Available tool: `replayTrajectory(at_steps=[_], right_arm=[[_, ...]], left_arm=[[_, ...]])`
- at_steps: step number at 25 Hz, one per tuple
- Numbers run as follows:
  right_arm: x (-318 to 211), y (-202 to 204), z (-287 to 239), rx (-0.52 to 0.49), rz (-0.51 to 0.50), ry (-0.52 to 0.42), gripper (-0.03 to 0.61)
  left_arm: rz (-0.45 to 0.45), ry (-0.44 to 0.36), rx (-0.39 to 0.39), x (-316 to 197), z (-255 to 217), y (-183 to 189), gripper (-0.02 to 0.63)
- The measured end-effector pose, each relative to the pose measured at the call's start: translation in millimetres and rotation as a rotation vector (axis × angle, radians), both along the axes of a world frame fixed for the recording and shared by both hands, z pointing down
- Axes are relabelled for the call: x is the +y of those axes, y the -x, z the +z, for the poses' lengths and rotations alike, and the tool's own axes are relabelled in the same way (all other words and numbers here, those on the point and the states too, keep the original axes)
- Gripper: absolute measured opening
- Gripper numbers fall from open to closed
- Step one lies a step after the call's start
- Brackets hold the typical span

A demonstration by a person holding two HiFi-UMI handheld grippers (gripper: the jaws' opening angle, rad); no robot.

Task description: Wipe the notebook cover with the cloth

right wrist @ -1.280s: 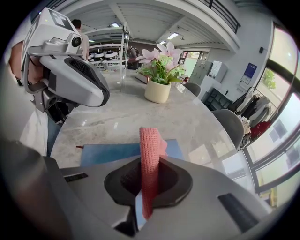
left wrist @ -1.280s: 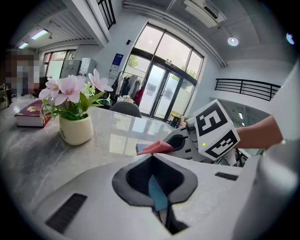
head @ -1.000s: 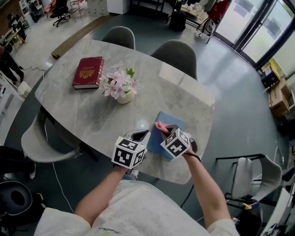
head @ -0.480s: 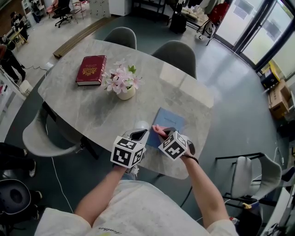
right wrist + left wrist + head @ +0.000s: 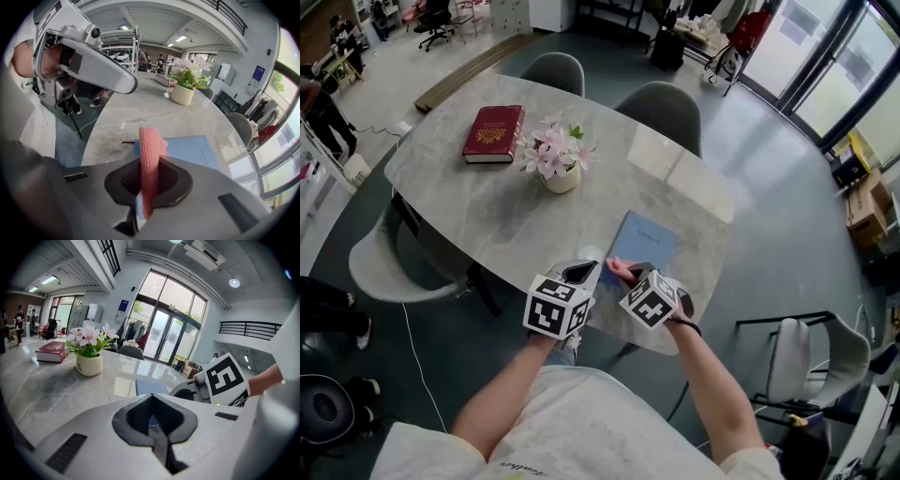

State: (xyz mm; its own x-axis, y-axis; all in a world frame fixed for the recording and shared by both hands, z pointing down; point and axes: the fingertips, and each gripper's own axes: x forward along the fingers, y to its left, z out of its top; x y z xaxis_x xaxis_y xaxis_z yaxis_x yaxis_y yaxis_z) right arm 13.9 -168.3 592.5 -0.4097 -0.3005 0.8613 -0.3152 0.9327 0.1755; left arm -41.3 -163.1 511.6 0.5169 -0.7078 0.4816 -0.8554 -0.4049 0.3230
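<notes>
The right claw (image 5: pixel 146 187) is clamped on the pink cloth (image 5: pixel 149 150), its free end sticking forward, ready to rub the blue notebook (image 5: pixel 194 149) lying flat just ahead on the desk (image 5: pixel 487 211). The left claw (image 5: pixel 157 437) is closed on nothing and looks idle. Beyond stand 1 flower pot (image 5: pixel 561 176) and 1 red book (image 5: pixel 494 133).

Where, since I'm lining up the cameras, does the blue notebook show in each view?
Head view: blue notebook lower centre, beyond the right gripper.
Left gripper view: centre, just past the jaws.
Right gripper view: right of centre, behind the pink cloth.
Shared landmark: the flower pot.
</notes>
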Motion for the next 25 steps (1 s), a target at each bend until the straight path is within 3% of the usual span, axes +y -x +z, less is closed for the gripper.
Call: replayTrajectory(at_steps=[16, 25], right_arm=[[41, 5, 1, -0.021, -0.035, 0.018, 0.015], [19, -3, -26, -0.024, -0.050, -0.042, 0.015]], left_arm=[[-0.008, 0.003, -0.001, 31, 1, -1, 0.008], [0.012, 0.011, -0.004, 21, 4, -5, 0.008]])
